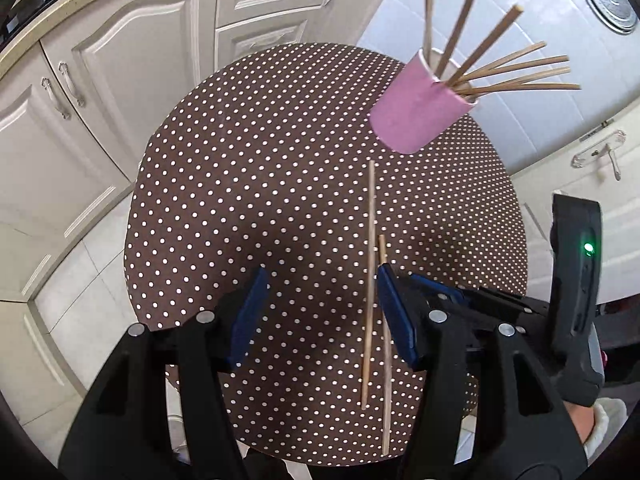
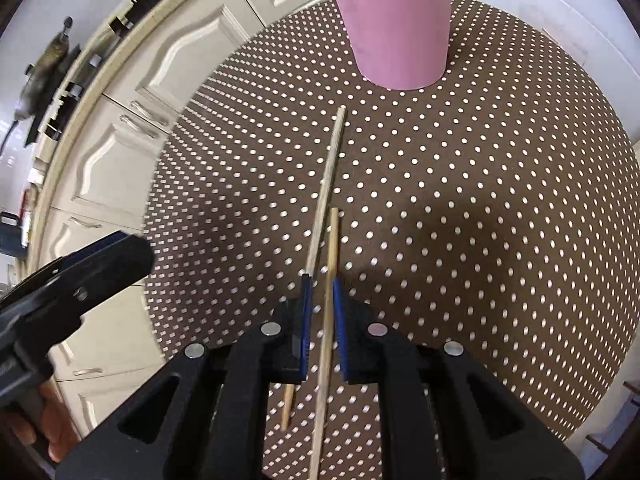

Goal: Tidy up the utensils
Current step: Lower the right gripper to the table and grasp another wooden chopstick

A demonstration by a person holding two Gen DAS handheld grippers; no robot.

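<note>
Two wooden chopsticks lie side by side on the round polka-dot table (image 1: 240, 200). The longer-looking one (image 1: 370, 264) (image 2: 325, 192) lies left, the other (image 1: 385, 340) (image 2: 329, 280) right. A pink cup (image 1: 416, 112) (image 2: 394, 24) at the far side holds several chopsticks (image 1: 516, 76). My right gripper (image 2: 320, 286) (image 1: 390, 276) hovers low over the right chopstick, jaws narrowly apart on either side of it, not closed on it. My left gripper (image 1: 320, 280) is open and empty above the table's near half; its body shows in the right wrist view (image 2: 80, 280).
Cream kitchen cabinets (image 1: 100, 92) curve around the table's left and far sides, under a worktop with a hob (image 2: 52, 76). A white tiled floor (image 1: 460, 28) lies beyond the cup. A door handle (image 1: 600, 152) is on the right.
</note>
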